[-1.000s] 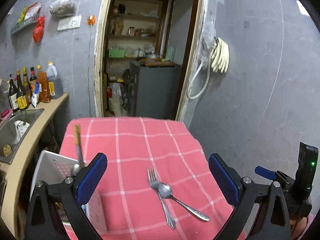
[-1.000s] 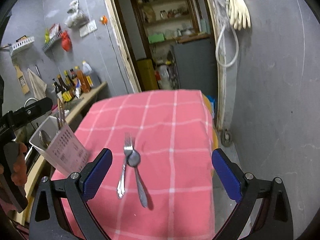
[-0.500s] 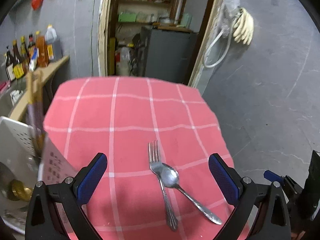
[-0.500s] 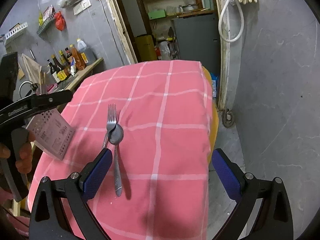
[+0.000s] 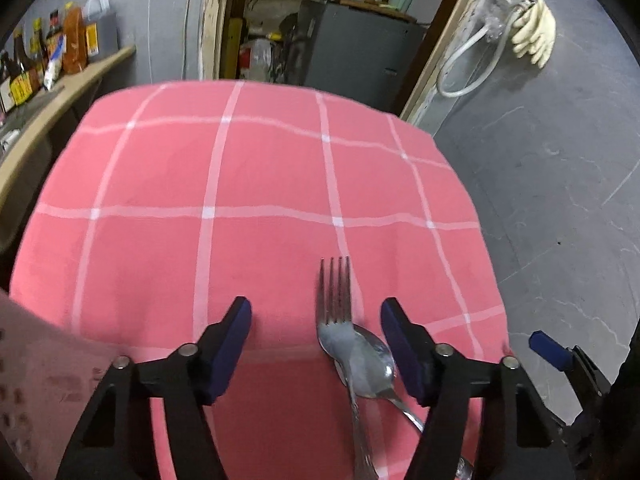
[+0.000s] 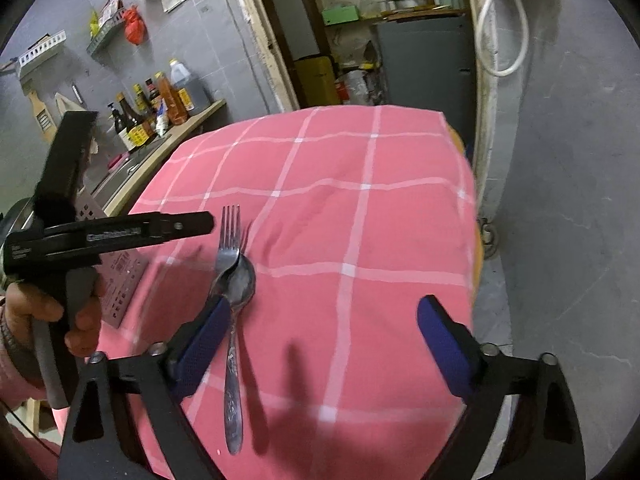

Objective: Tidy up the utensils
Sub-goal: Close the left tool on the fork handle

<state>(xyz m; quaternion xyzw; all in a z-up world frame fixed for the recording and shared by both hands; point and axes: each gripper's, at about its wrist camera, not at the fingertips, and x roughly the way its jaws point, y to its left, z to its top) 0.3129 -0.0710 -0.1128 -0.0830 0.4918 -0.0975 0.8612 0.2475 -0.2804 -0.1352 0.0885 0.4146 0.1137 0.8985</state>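
A steel fork (image 5: 335, 292) and a steel spoon (image 5: 370, 364) lie crossed on the pink checked tablecloth (image 5: 248, 168); the spoon's bowl rests on the fork's neck. My left gripper (image 5: 316, 350) is open, low over the cloth, its right finger beside the spoon bowl. In the right wrist view the fork (image 6: 229, 236) and spoon (image 6: 240, 280) lie just left of centre. My right gripper (image 6: 324, 336) is open, its left finger next to the spoon handle. The white perforated utensil holder (image 6: 116, 276) stands at the table's left, partly hidden behind the left gripper's body.
A counter with sauce bottles (image 6: 156, 108) and a sink runs along the left wall. An open doorway with a grey cabinet (image 5: 360, 52) lies beyond the table. The table's right edge drops to the grey floor (image 6: 560, 240). The holder's wall (image 5: 36, 380) fills the left wrist view's lower left.
Both grippers have come down and forward toward the fork and spoon. The left gripper's jaws have narrowed. The utensil holder has slid out of the left wrist view's centre to its edge.
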